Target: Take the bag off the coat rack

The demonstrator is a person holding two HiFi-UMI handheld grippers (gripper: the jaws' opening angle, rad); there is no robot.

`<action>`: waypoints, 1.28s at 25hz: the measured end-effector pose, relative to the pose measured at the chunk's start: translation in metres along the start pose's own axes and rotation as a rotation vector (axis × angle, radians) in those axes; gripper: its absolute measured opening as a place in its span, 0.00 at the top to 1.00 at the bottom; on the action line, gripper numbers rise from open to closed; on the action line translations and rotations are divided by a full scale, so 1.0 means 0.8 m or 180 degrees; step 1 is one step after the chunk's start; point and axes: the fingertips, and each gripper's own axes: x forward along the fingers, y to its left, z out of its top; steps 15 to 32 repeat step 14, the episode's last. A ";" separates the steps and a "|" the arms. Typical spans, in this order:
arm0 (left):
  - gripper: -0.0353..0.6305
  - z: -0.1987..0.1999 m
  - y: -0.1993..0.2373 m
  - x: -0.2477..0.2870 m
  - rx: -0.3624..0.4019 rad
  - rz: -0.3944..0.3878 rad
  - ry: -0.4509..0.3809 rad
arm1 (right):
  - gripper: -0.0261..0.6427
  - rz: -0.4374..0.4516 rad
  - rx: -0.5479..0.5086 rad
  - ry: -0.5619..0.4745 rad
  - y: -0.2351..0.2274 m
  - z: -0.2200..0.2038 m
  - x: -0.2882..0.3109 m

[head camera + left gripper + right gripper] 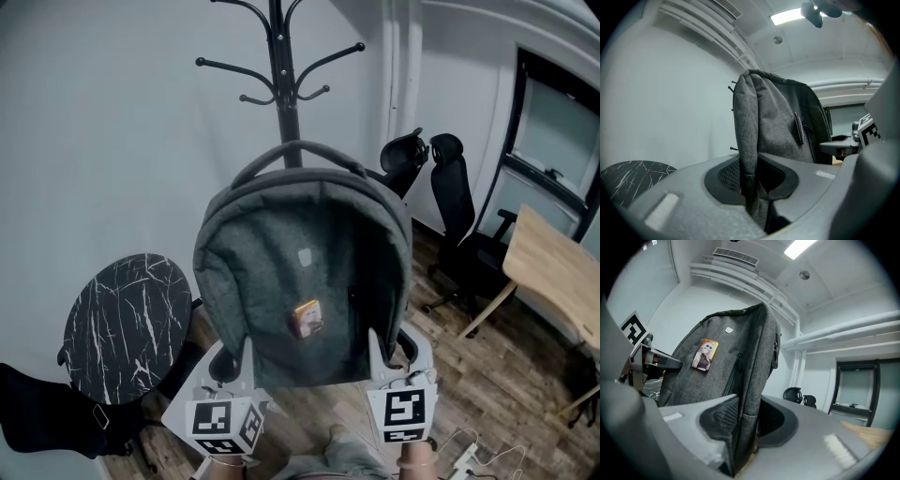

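Backpack (305, 281), frame centre, is pinched at its lower edges by left gripper (246, 358) and right gripper (375, 349); drawing it clear of coat rack (278, 84) is judged next.

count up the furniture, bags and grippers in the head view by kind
grey backpack: 1
black coat rack: 1
round marble-top table: 1
black office chairs: 2
wooden desk: 1
grippers, left gripper and right gripper: 2
total: 8
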 end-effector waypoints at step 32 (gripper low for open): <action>0.84 -0.007 -0.018 0.047 -0.0014 0.0053 0.0069 | 0.81 0.0085 0.0014 0.0013 -0.034 -0.019 0.036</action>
